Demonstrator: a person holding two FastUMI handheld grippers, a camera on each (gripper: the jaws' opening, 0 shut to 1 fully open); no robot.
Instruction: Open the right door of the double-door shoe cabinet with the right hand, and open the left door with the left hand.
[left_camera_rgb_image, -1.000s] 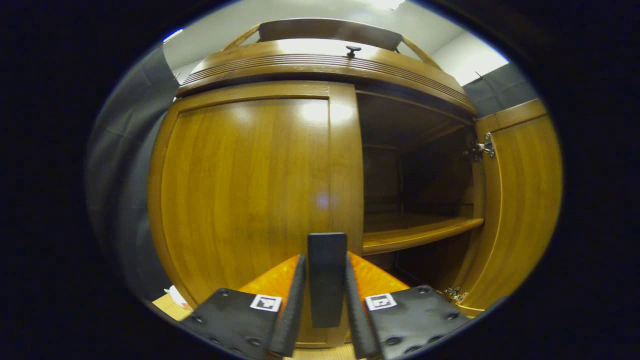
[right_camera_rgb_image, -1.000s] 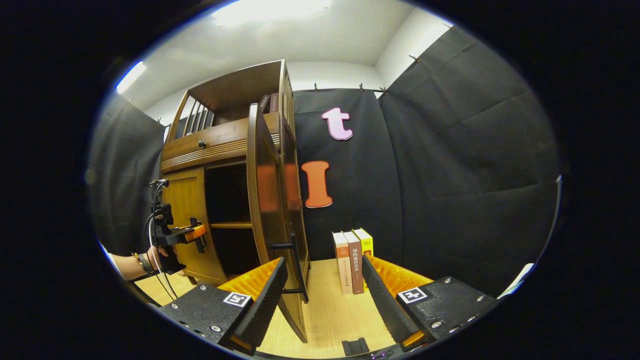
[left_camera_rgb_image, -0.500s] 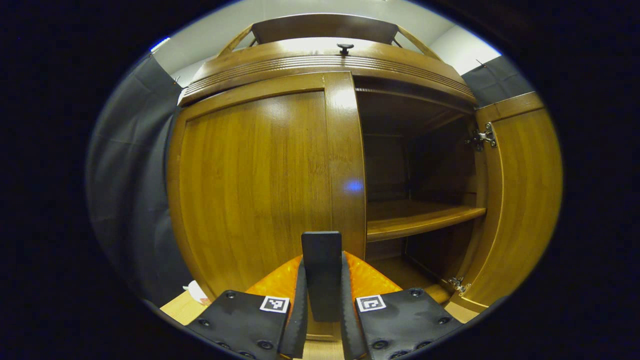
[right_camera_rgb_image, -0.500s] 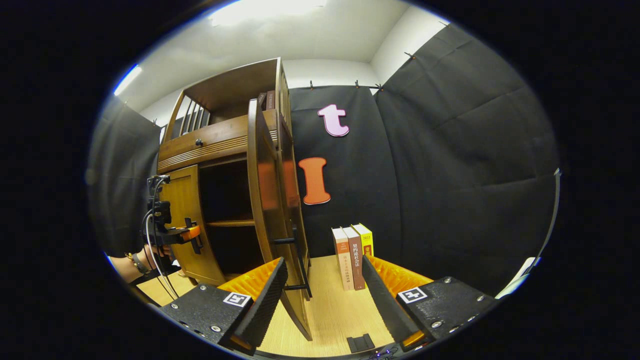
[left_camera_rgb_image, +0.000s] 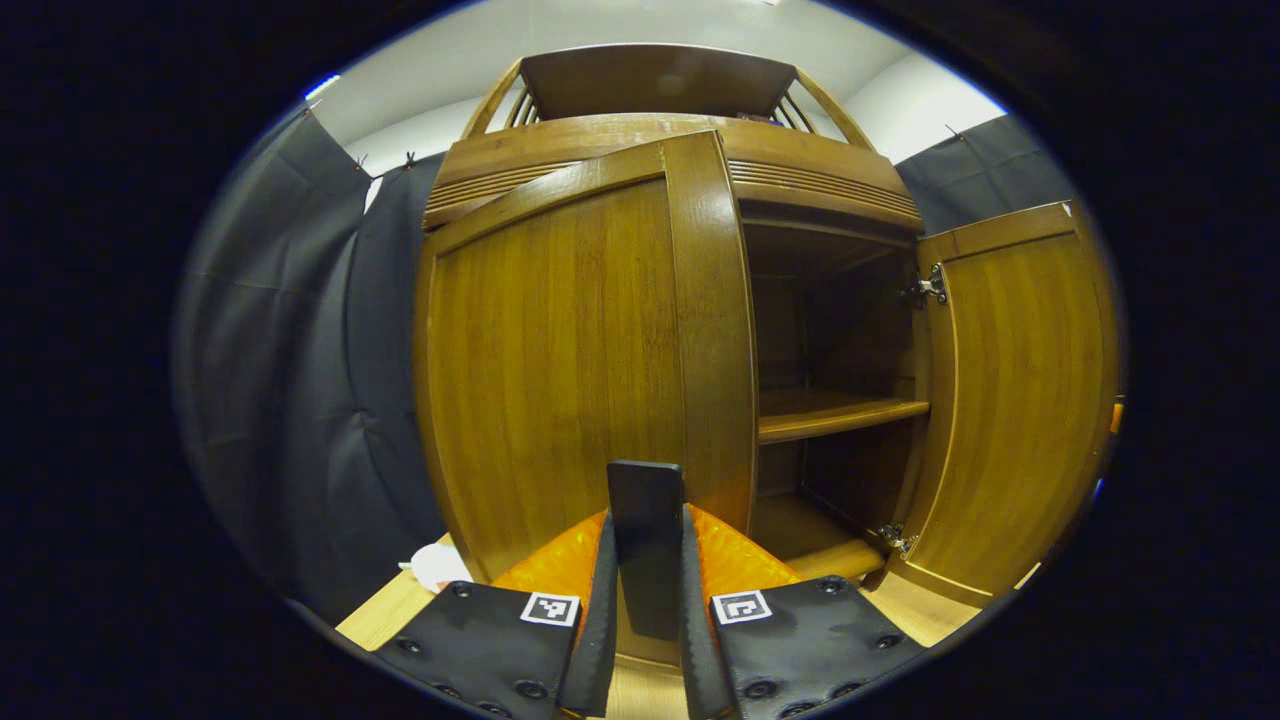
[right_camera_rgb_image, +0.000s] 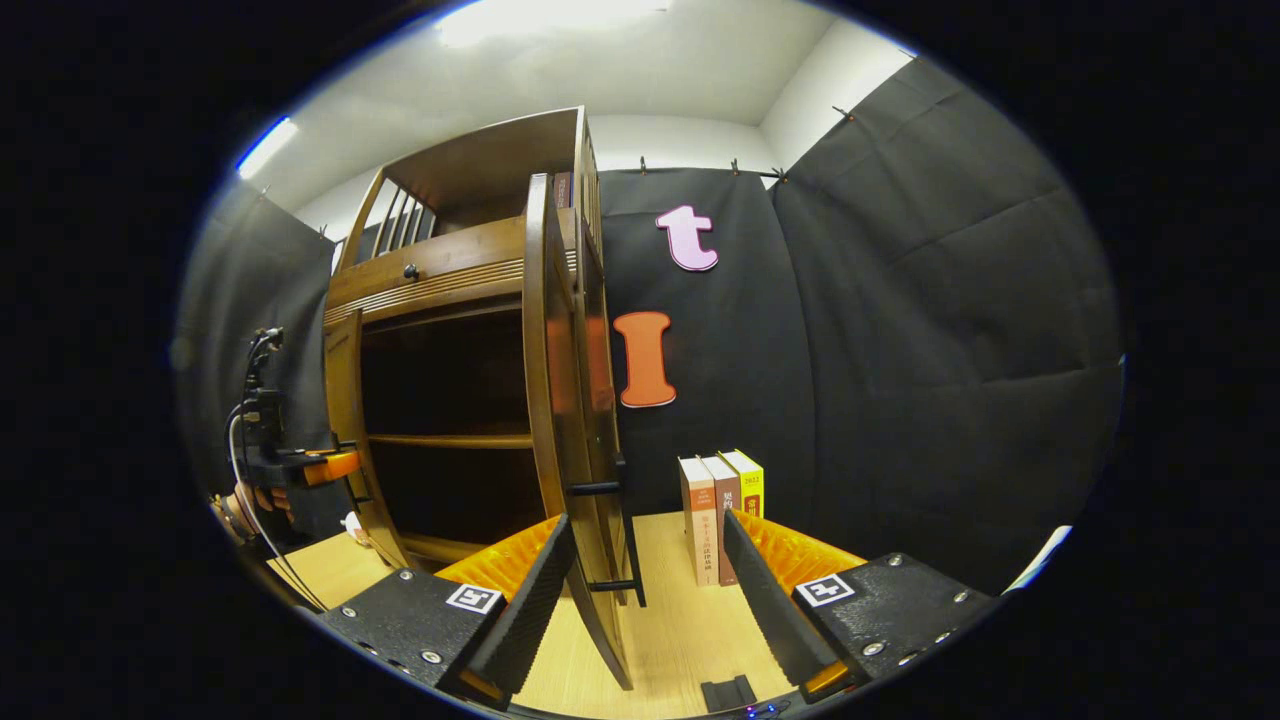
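Note:
In the left gripper view the wooden shoe cabinet's left door (left_camera_rgb_image: 560, 360) stands partly swung out. Its black handle (left_camera_rgb_image: 646, 560) is pinched between both fingers of my left gripper (left_camera_rgb_image: 646, 525), which is shut on it. The right door (left_camera_rgb_image: 1010, 400) stands wide open at the right, showing a dark inside with a shelf (left_camera_rgb_image: 840, 412). In the right gripper view the right door (right_camera_rgb_image: 555, 400) is seen edge-on, and its black bar handle (right_camera_rgb_image: 628, 530) lies between the spread fingers of my right gripper (right_camera_rgb_image: 648, 522), untouched. Far left, the left gripper (right_camera_rgb_image: 345, 465) holds the left door (right_camera_rgb_image: 342, 420).
Three books (right_camera_rgb_image: 720, 510) stand upright on the wooden floor against the black cloth wall, right of the open door. A small white object (left_camera_rgb_image: 435, 565) lies on the floor by the cabinet's left corner. A drawer with a knob (right_camera_rgb_image: 410, 271) sits above the doors.
My left fingers closed onto the left door's handle and drew the door outward from shut to partly open. The right gripper stayed open by the right door, shifting only slightly.

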